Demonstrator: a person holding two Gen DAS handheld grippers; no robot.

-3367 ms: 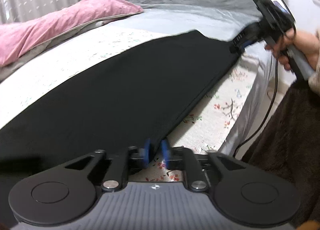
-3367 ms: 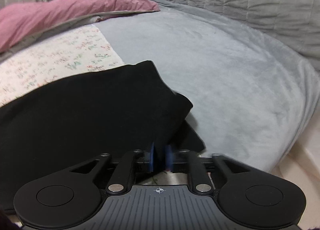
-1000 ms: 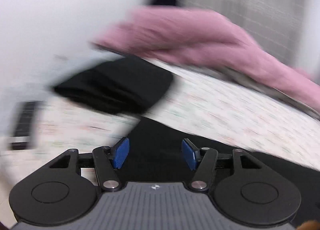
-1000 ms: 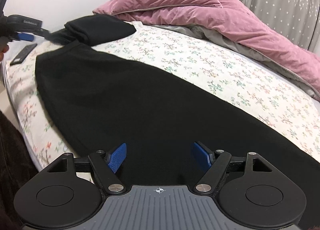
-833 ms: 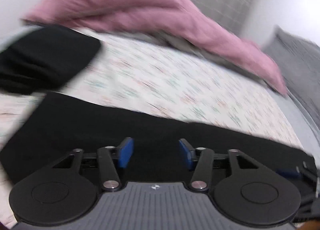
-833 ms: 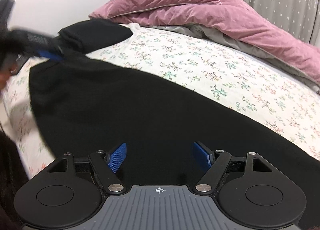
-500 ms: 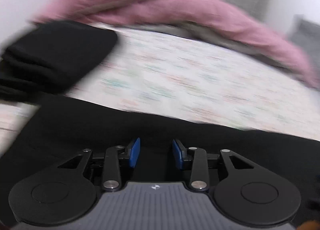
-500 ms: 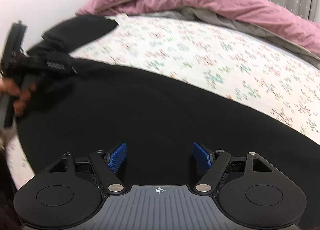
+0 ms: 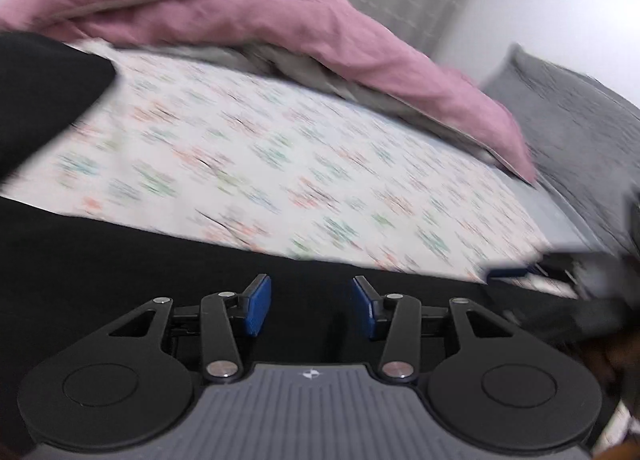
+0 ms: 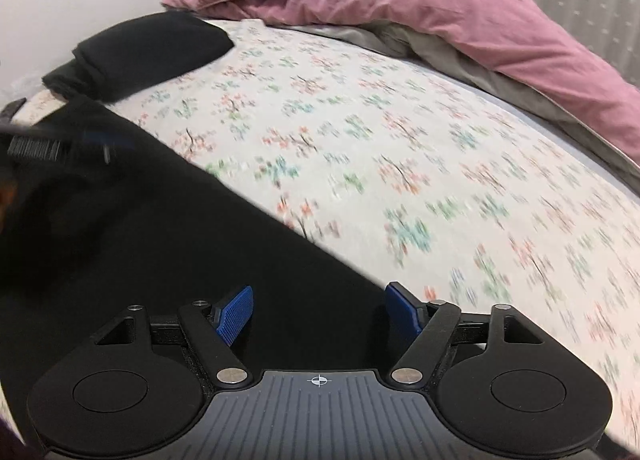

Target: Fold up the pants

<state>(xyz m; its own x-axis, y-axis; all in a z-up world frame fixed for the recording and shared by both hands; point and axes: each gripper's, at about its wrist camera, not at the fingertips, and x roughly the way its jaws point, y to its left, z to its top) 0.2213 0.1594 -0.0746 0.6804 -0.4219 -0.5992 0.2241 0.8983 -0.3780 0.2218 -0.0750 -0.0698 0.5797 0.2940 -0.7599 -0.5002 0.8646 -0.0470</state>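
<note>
Black pants (image 9: 120,260) lie spread flat along the near side of the floral bed sheet (image 10: 400,120). My left gripper (image 9: 310,292) hovers over the dark cloth; its jaws are opening and the blue pads (image 9: 258,304) press on nothing. My right gripper (image 10: 319,300) is above the far edge of the pants (image 10: 160,240). Its jaws stand wide and are closing a little, with only flat cloth below them. A blurred blue pad (image 9: 508,272) of the right gripper shows at the right of the left wrist view.
A folded black garment (image 10: 152,48) sits at the bed's far left corner. Along the back lies a pink duvet (image 10: 440,0) over grey bedding. A grey pillow (image 9: 580,132) is at the right. Both views are motion-blurred.
Both grippers, earlier shut at the pants' near edge, are now open over the cloth. The left view swung right and dipped; its jaws narrowed, then widened. The right gripper slid along the pants.
</note>
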